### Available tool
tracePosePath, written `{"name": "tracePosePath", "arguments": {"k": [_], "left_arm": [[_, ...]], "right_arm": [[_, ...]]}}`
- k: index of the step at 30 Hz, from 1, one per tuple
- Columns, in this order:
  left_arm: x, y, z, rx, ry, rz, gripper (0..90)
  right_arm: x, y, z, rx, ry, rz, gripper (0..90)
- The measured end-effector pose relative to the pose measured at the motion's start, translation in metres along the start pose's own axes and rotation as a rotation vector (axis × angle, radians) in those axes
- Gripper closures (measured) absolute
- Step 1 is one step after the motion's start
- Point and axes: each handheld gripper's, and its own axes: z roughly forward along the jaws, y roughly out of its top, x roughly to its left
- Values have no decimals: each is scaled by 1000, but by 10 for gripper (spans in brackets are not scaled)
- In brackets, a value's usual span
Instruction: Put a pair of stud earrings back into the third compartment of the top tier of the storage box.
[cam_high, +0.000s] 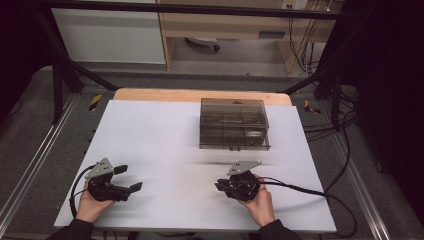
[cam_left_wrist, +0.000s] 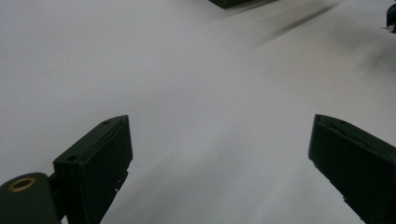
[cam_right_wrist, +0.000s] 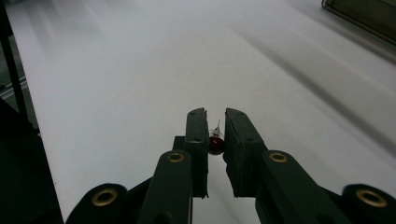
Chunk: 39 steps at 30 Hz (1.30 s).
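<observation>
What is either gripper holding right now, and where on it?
The right gripper pinches a small dark red bead-like piece by its sides; what it is cannot be told. The left gripper is open, holding nothing.

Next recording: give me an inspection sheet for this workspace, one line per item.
Surface: white table, bare across the middle.
Job's things: smoky clear box at the far side, lid down; small red bead with a thin wire between the right jaws.
Clutter: nothing seen.
Grippers: left gripper open, over bare table; right gripper shut on the bead.
Cables: black cable trails right from the right gripper; another loops at the left gripper.
Surroundings: black frame, wooden desk behind, wires on the floor.
</observation>
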Motion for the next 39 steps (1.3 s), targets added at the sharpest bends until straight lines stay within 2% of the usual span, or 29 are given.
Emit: {"name": "tracePosePath", "arguments": {"k": [20, 39], "left_arm": [[0, 0, 0, 0, 1, -1, 64], [0, 0, 0, 2, 1, -2, 64]], "right_arm": [[-20, 20, -35, -78, -56, 25, 799], [-48, 37, -66, -135, -144, 61, 800]]}}
